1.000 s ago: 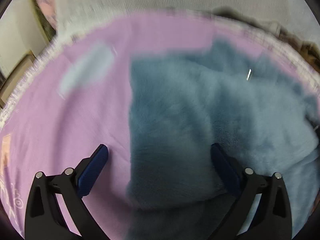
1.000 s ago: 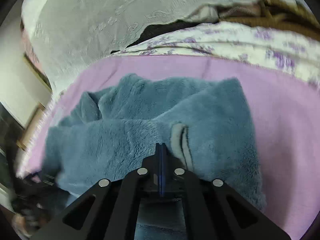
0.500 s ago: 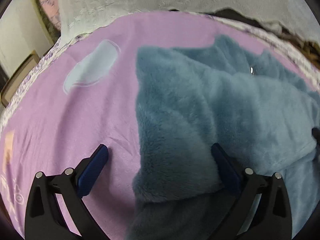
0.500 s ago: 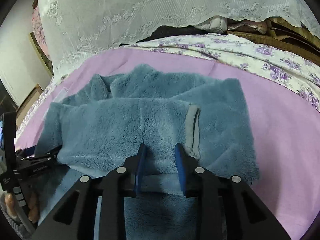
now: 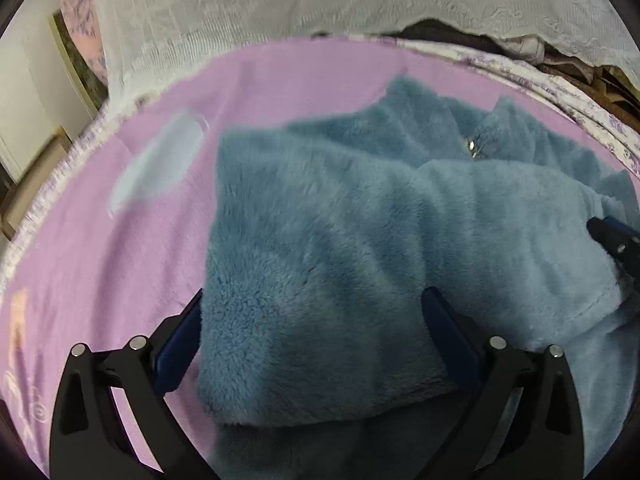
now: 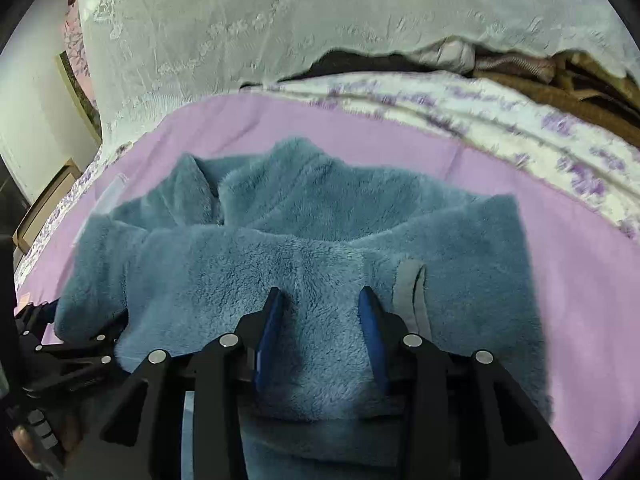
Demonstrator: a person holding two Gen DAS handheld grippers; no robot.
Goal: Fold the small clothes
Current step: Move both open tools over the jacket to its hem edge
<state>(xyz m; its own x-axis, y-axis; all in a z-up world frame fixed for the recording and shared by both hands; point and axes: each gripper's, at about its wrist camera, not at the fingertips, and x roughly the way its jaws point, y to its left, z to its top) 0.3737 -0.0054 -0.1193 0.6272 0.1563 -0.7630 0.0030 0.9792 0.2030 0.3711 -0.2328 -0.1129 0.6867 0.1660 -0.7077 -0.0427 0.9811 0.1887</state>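
On the left, the pink sheet (image 5: 120, 280) covered the bed and gave a flat place for folding. A pale patch (image 5: 160, 168) lay on it, just beside the blue fleece jacket (image 5: 340, 260). The left tongs (image 5: 312, 332) stood wide open, straddling the near left corner of the folded-over layer, one finger at the jacket's edge and the other on the fleece; probably they had let the fold lie flat. The jacket sat mid-sheet, collar away from the tongs, a sleeve laid across its body. To the right, the right tongs (image 6: 320, 320) were parted, their blue fingers (image 6: 270, 332) resting on the folded sleeve beside its grey cuff (image 6: 408, 292), gripping nothing.
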